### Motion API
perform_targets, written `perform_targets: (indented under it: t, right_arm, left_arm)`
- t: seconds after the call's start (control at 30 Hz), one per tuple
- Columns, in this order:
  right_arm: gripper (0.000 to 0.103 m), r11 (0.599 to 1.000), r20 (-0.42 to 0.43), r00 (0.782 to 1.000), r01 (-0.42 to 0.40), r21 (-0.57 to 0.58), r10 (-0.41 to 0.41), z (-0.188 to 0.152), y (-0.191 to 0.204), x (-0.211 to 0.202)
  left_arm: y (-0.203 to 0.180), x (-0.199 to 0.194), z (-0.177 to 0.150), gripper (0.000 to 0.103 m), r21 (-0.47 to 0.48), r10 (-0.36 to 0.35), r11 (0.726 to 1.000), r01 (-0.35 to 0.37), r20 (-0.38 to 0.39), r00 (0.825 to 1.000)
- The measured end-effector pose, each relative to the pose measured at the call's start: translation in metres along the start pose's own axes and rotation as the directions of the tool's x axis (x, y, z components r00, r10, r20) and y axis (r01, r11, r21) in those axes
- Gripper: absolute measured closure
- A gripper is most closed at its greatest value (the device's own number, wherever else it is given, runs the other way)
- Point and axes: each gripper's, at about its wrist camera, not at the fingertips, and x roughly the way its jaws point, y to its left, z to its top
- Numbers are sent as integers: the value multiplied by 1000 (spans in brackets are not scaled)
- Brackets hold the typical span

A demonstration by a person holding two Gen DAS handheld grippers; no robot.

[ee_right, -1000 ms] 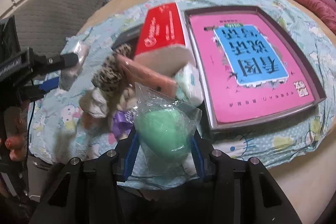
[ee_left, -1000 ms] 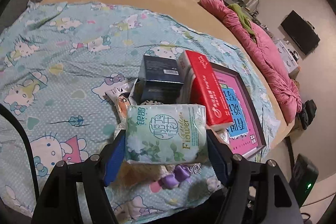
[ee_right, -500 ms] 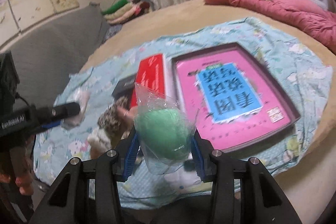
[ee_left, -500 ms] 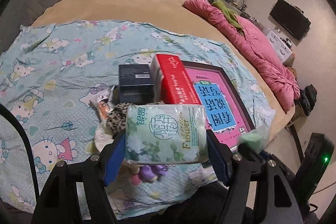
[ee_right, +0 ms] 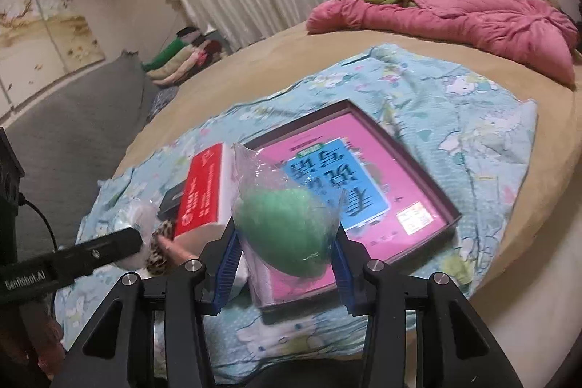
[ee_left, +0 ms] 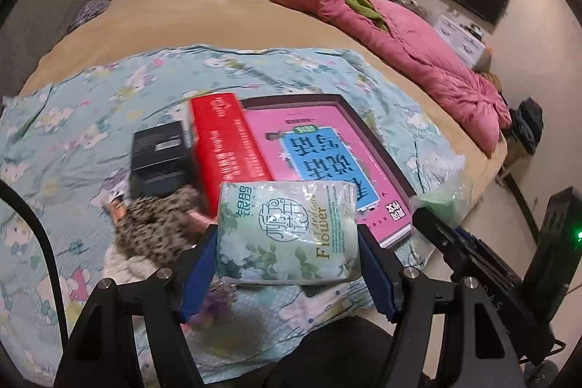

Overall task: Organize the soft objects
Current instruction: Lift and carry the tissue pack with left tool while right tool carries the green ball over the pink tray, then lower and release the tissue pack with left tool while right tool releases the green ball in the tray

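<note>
left gripper (ee_left: 287, 264): we see it clamped on the tissue pack (ee_left: 287, 231), held above the blue sheet (ee_left: 72, 133).
right gripper (ee_right: 283, 260): clenched on the bagged green sponge (ee_right: 287, 231), above the pink box (ee_right: 363, 177).
how-to: we'd squeeze gently and set both down clear of the red box (ee_left: 225, 148).
view gap: only the left view shows the leopard fabric (ee_left: 156, 228) clearly; the right view shows the pink box whole.

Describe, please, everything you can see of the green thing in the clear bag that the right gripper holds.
The green sponge is egg-shaped, matte and soft-looking, sealed in a crinkly clear plastic bag whose loose top sticks up above it. It sits tilted between the blue pads of the right gripper, which press on the bag from both sides and hold it in the air above the pink box. In the left wrist view only a blurred edge of it shows.
</note>
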Motion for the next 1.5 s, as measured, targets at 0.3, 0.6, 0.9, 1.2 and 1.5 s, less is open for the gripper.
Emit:
perform_targets:
  t: [0.3, 0.6, 0.9, 1.2, 1.5]
  right_arm:
    - [56, 997, 25, 999, 28, 76, -30, 6, -35, 1]
    - [55, 990, 8, 998, 54, 131, -55, 14, -66, 11]
    - [54, 986, -50, 998, 46, 163, -39, 17, -81, 34]
    - [54, 984, -119, 991, 80, 159, -61, 15, -91, 64]
    - [53, 983, -168, 980, 131, 130, -108, 10, -94, 84]
  left_arm:
    - [-37, 35, 9, 31, 83, 4, 997, 0, -47, 999]
    - [-68, 84, 10, 31, 203, 33, 979, -6, -133, 991]
    - [-86, 132, 8, 31, 299, 83, 954, -18, -204, 975]
    - [-95, 157, 3, 31, 351, 104, 936, -14, -240, 965]
    - [-91, 170, 1, 31, 345, 119, 938, -21, -264, 957]
